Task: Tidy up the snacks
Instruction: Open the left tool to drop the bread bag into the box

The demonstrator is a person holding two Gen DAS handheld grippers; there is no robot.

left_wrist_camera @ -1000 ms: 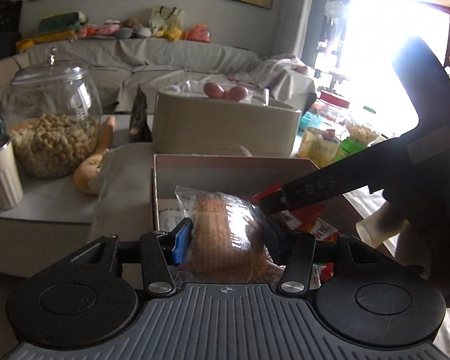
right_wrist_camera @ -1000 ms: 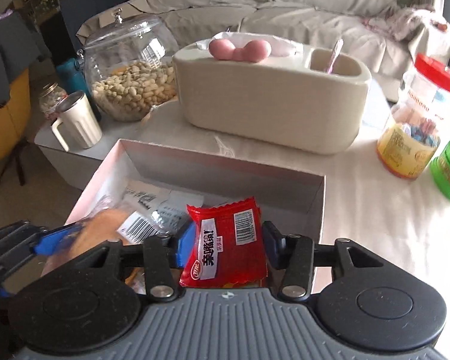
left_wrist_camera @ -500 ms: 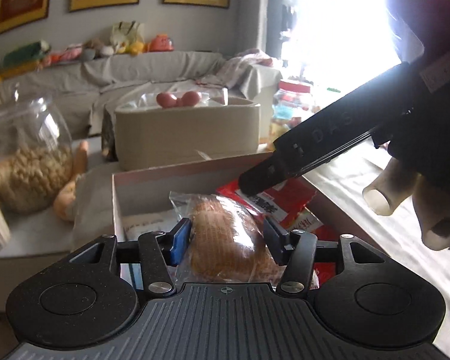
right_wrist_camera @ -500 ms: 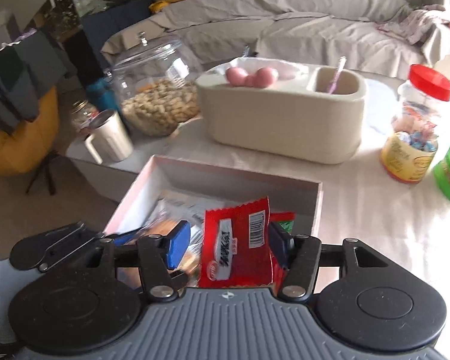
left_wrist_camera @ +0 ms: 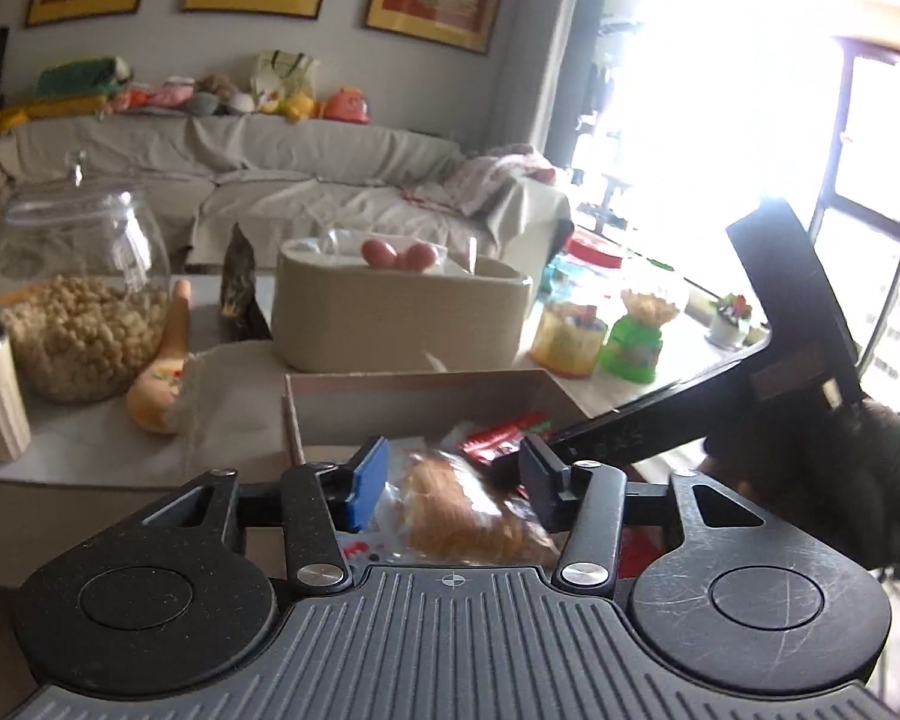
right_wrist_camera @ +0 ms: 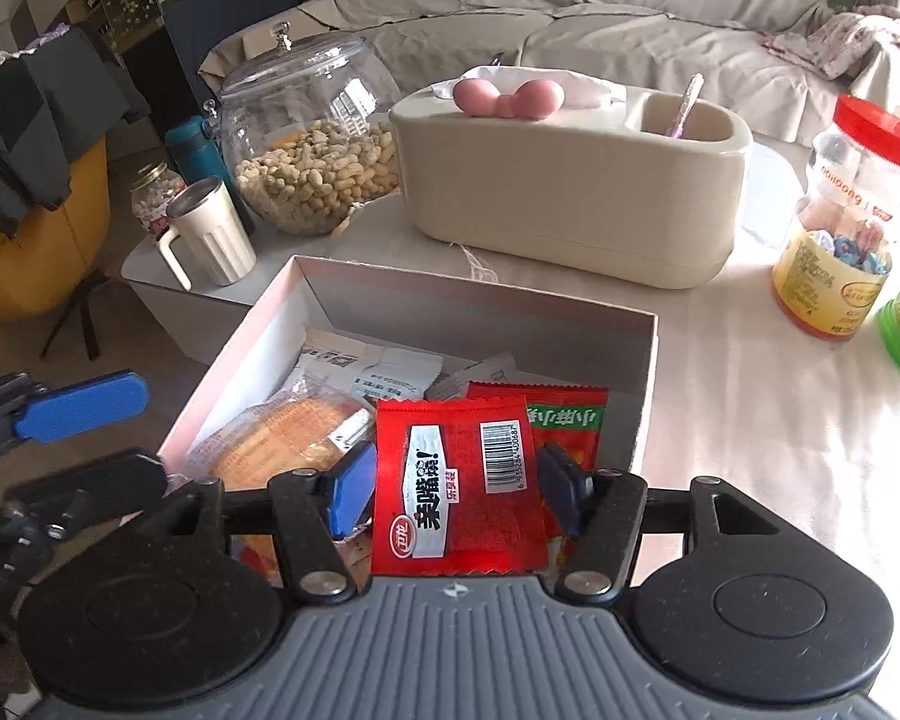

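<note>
The right gripper has a red snack packet standing between its two fingers; the jaws have just been opening, and whether the pads still press on the packet I cannot tell. The packet sits at the near end of the open cardboard box, over a second red packet with a green top. Beside it lies a bagged bread roll, and the left gripper frames that roll in its own view; its jaws have just been closing, yet gaps show on both sides of the bag. Beyond the box on the cloth-covered table stand a beige holder, a glass jar of peanuts, a cream mug and a red-lidded candy jar.
</note>
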